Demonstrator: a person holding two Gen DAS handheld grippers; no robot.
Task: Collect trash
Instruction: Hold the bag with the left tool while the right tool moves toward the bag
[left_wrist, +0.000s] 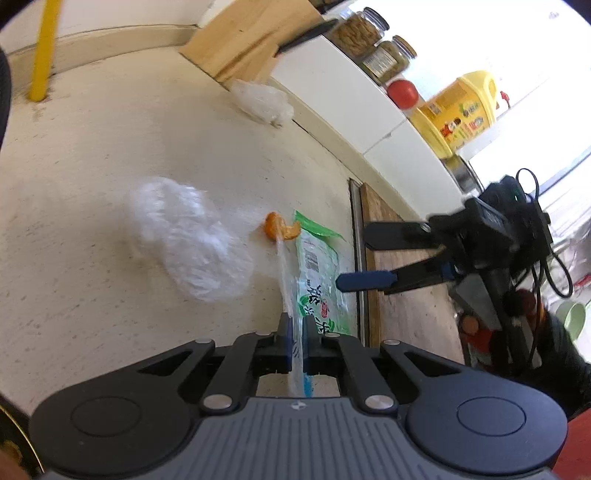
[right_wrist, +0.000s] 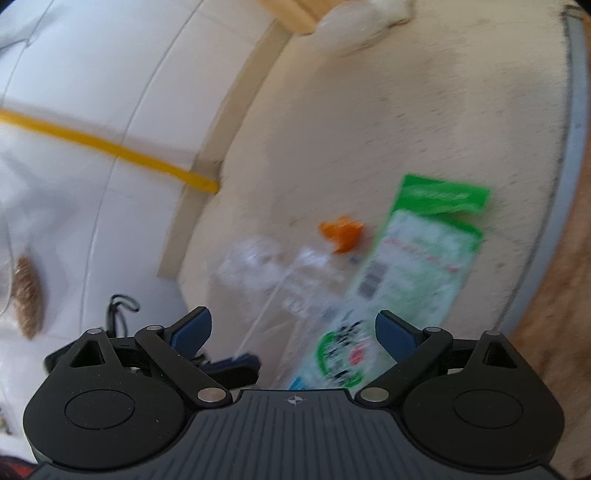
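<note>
Counter (left_wrist: 110, 147): pale, speckled, matte stone; a metal strip and a wood-grain surface border it on one side.
Clear bag (left_wrist: 192, 240): thin, crinkled, see-through film, puffed into a soft lump on the counter; one edge is stretched into a taut strip that runs back to the left hand-held gripper.
Left hand-held gripper (left_wrist: 297, 343): blue pads nearly together, pinching that strip of the clear bag; held low, pointing along the counter.
Peel (left_wrist: 279, 227): small orange curl, glossy, lying just beyond the clear bag and beside the packet's green end.
Packet (left_wrist: 319, 273): flat plastic pouch, green and white with print and a barcode, lying on the counter near the metal strip.
Right hand-held gripper (right_wrist: 293, 332): fingers spread wide, gripping nothing, held above the near end of the packet; its view is blurred.
Second bag (left_wrist: 264, 101): crumpled clear plastic, well apart, next to a wooden board (left_wrist: 251, 40).
</note>
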